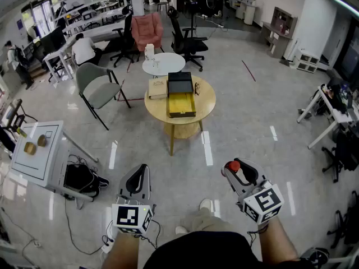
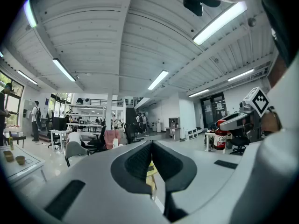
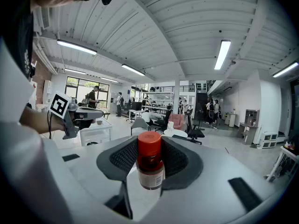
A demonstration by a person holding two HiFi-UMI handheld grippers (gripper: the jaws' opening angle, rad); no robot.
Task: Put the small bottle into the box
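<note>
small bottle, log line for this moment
small bottle: gripped in right hand-held gripper | left hand-held gripper: shut, empty | box: open on round table

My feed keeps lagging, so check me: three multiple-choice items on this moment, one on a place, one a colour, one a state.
1. Where does the open box stand?
A. on the round wooden table
B. on the floor
C. on a chair

2. What colour is the cap of the small bottle?
A. blue
B. red
C. green

3. How do the left tongs stand?
A. wide apart
B. closed on the bottle
C. closed, nothing between them

1 A: the head view shows it on the tabletop.
2 B: the red cap stands between the right tongs, which grip the bottle.
3 C: the left gripper view shows them together and empty.
</note>
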